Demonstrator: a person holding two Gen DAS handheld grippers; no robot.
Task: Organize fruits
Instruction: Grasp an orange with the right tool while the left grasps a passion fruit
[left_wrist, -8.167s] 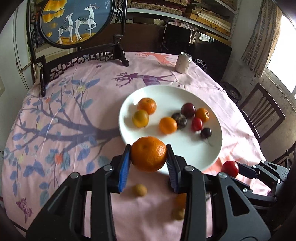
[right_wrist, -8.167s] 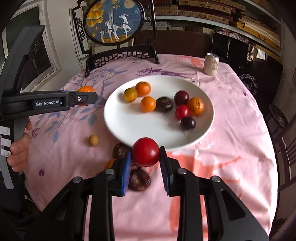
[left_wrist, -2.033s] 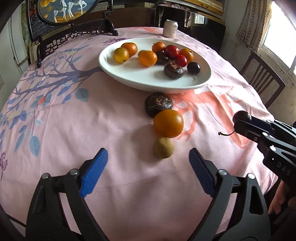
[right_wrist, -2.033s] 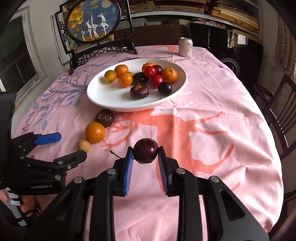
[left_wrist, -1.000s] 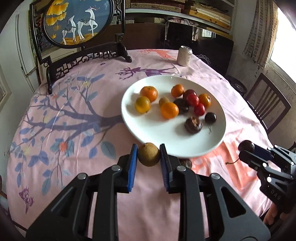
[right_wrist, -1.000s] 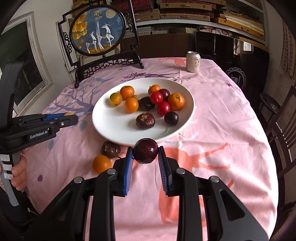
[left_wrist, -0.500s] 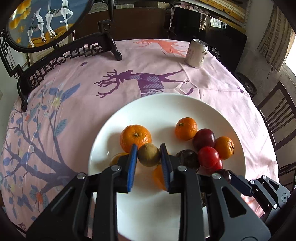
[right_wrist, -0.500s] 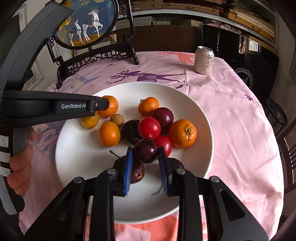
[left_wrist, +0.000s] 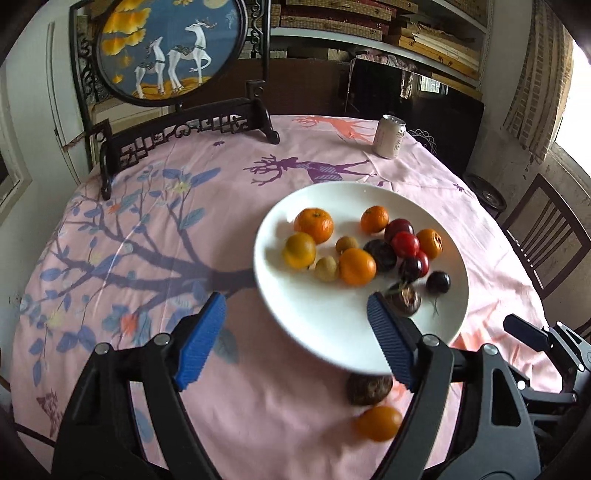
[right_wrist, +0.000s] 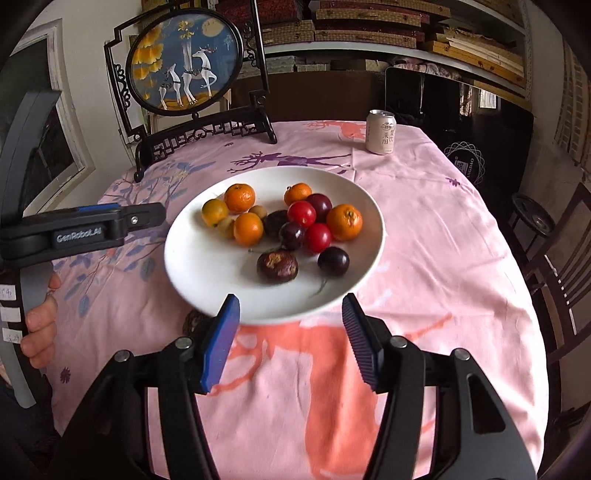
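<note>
opening with nothing between their fingers, the left gripper and right gripper hover near the plate of heaped fruit. an orange and a dark fruit remain on the tabletop; nudging the crowded pile could roll fruit off.

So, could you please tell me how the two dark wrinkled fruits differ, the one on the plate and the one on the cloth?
The wrinkled fruit on the plate lies inside the white plate; the wrinkled fruit on the cloth sits off it, partly hidden behind its near rim, beside a loose orange. Both are dark brown and rough.
</note>
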